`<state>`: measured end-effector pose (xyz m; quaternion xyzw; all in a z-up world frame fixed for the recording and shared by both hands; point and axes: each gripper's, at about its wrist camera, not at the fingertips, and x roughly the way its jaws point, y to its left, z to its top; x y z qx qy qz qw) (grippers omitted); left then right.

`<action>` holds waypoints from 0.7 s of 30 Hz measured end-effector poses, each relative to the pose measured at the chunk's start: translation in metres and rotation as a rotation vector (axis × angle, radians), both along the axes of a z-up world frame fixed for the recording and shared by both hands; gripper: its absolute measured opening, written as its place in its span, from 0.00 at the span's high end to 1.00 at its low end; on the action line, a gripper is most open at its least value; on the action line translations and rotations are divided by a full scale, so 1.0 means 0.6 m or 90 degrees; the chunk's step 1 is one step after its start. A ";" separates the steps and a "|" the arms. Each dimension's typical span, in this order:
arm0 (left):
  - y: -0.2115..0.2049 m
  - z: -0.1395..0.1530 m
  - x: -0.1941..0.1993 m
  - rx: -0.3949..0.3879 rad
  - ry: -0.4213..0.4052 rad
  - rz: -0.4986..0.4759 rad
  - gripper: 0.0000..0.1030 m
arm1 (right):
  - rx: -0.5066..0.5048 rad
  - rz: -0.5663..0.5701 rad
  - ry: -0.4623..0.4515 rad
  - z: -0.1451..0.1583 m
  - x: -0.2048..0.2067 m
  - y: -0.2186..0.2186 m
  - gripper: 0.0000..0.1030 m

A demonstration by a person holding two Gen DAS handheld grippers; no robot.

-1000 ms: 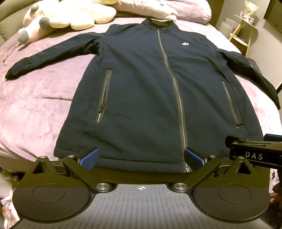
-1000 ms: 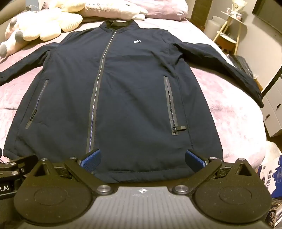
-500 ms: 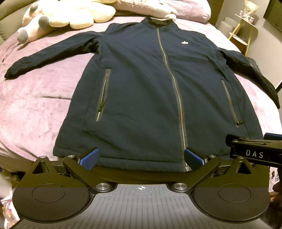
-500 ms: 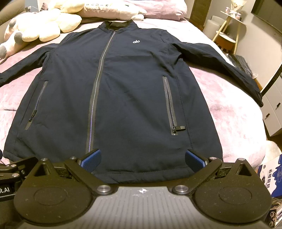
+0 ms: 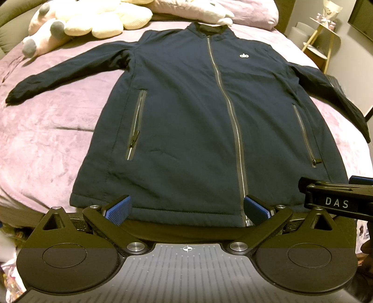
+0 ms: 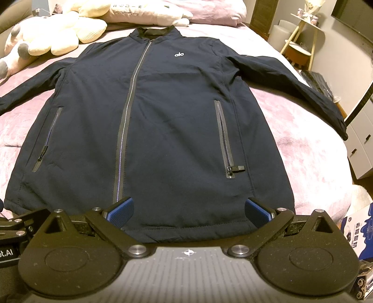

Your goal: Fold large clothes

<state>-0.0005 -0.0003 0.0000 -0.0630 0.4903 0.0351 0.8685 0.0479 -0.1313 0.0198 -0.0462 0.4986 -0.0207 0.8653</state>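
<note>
A dark navy zip jacket (image 5: 186, 121) lies flat, front up, on a pink bedspread (image 5: 46, 130), collar far, hem near, both sleeves spread outward. It also shows in the right wrist view (image 6: 167, 130). My left gripper (image 5: 186, 208) is open and empty, hovering just in front of the hem, left of the zipper's lower end. My right gripper (image 6: 188, 209) is open and empty in front of the hem's right half. The right gripper's body (image 5: 335, 202) shows at the right edge of the left wrist view.
Plush toys (image 5: 77, 25) and pillows (image 6: 144, 11) lie at the head of the bed. A small side table (image 6: 300, 39) and white drawers (image 6: 361, 139) stand to the right. A printed box (image 6: 363, 235) sits low right, past the bed edge.
Both views have crept slightly forward and tilted up over the jacket. Both grippers stay open. The jacket has not moved.
</note>
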 end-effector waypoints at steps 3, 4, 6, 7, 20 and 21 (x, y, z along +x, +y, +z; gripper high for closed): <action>0.000 0.000 0.000 0.000 0.001 0.000 0.00 | 0.000 0.000 0.000 0.000 0.000 0.000 0.02; 0.000 0.000 0.000 0.000 0.001 0.000 0.00 | 0.000 -0.001 0.000 0.000 0.000 0.000 0.02; 0.000 0.000 0.000 0.000 0.001 0.000 0.00 | 0.000 0.000 0.000 0.000 0.000 0.000 0.02; 0.000 0.000 0.000 0.000 0.000 0.000 0.00 | 0.000 0.000 0.000 0.000 0.000 0.000 0.02; -0.003 -0.005 -0.003 0.001 -0.001 0.000 0.00 | 0.001 0.000 0.001 0.000 0.000 -0.001 0.02; -0.003 -0.006 -0.004 0.002 -0.002 0.000 0.00 | 0.001 -0.001 0.001 0.000 0.000 0.000 0.02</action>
